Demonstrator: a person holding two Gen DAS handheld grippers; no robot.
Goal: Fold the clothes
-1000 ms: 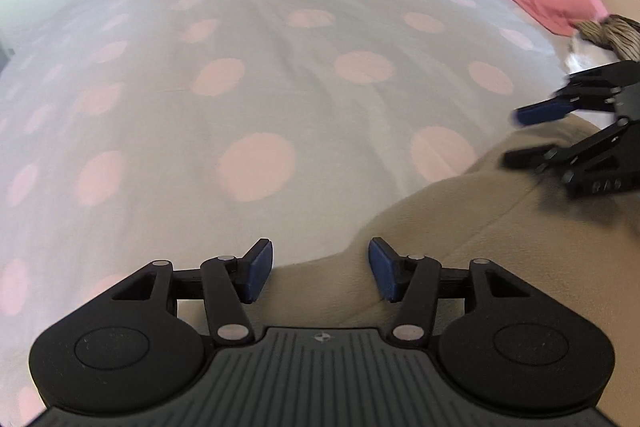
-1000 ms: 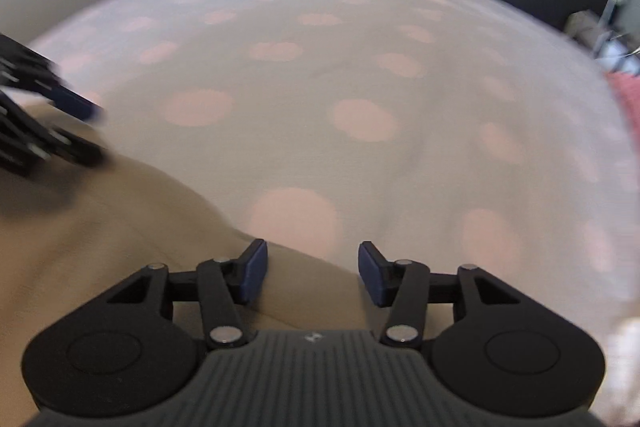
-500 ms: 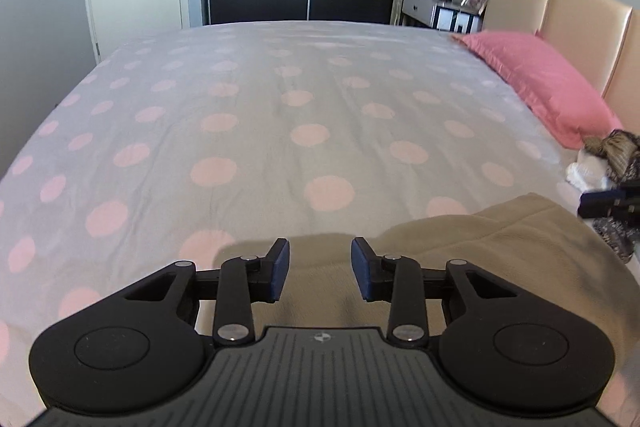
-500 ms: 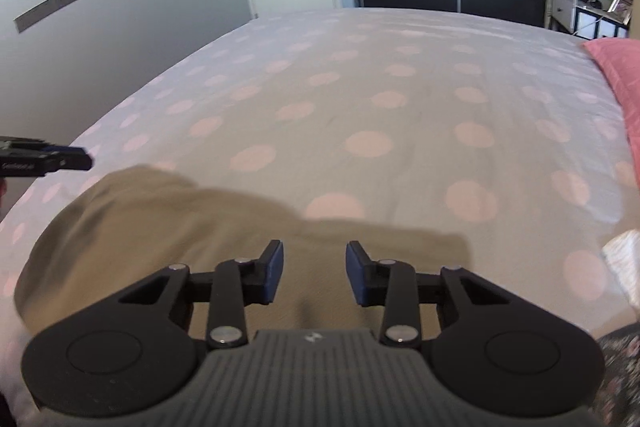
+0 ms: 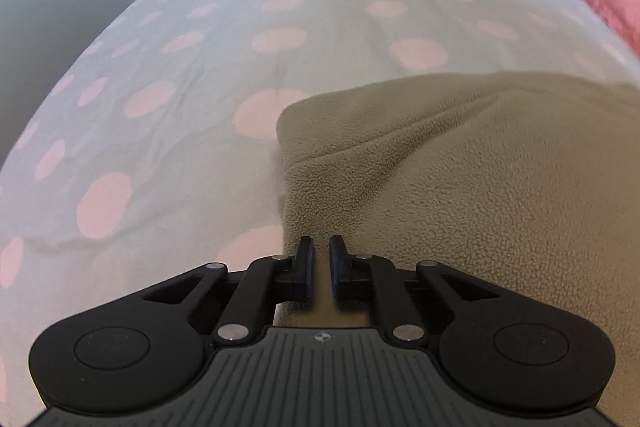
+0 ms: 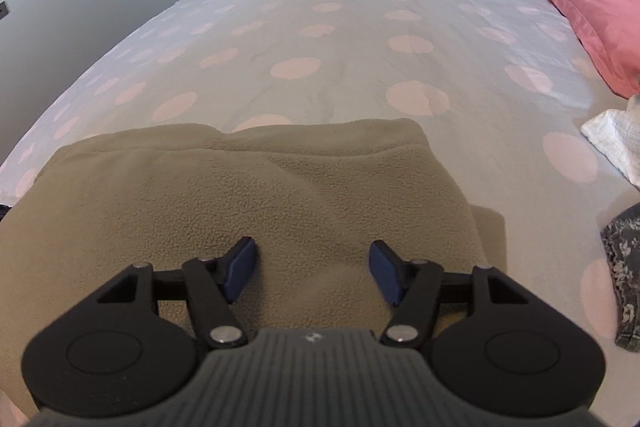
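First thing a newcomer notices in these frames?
The tan fleece garment lying near the front edge of the pink-dotted bedspread. The left gripper is nearly shut on the fleece's edge, while the right gripper is open over it. A pink pillow lies far right.

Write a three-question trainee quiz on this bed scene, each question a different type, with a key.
1. True or false: the right gripper is shut on the tan fleece.
2. Which gripper is nearly closed at the fleece's edge? A) left gripper B) right gripper
3. Fill in: the pillow on the dotted bedspread is ____ in colour.

Key: 1 false, its jaws stand wide open over the fleece; 2 A, with fleece showing in the narrow gap; 3 pink.
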